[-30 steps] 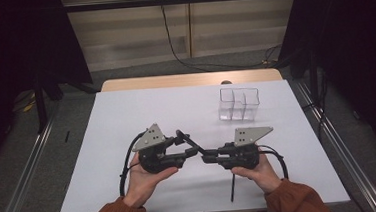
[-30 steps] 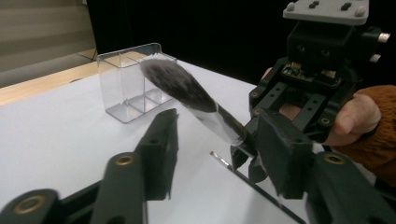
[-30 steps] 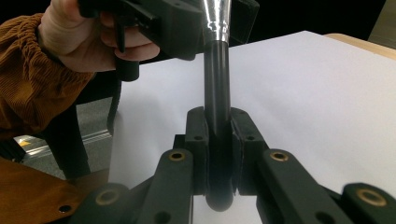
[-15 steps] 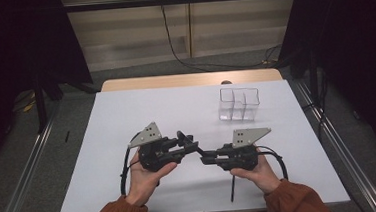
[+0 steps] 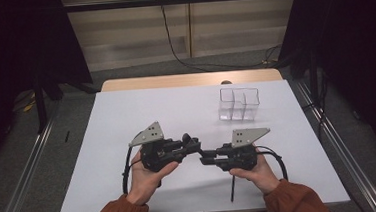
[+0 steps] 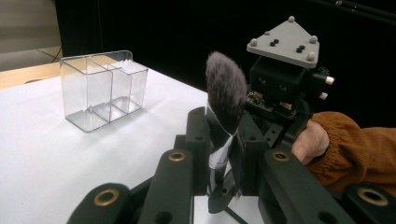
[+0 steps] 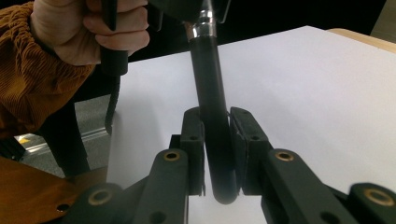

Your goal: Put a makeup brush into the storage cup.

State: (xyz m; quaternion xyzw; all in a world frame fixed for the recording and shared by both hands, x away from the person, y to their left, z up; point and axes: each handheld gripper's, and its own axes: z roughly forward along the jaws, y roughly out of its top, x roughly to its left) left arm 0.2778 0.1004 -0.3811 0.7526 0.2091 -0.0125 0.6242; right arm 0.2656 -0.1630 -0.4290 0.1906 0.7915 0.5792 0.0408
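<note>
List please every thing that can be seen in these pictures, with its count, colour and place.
makeup brush: one, dark bristles, silver ferrule, black handle; held between the two grippers above the near middle of the table, bristle end up in the left gripper view.
clear organiser: one, transparent, with compartments; far right part of the table, apart from the grippers.
table: one, white top with a wooden far edge.
wall cable: one, black, hanging behind the table.
left gripper: one, black with a grey plate; jaws closed on the brush at the ferrule.
right gripper: one, black; jaws around the brush handle.
hands: two, with orange-brown sleeves, at the near edge.
</note>
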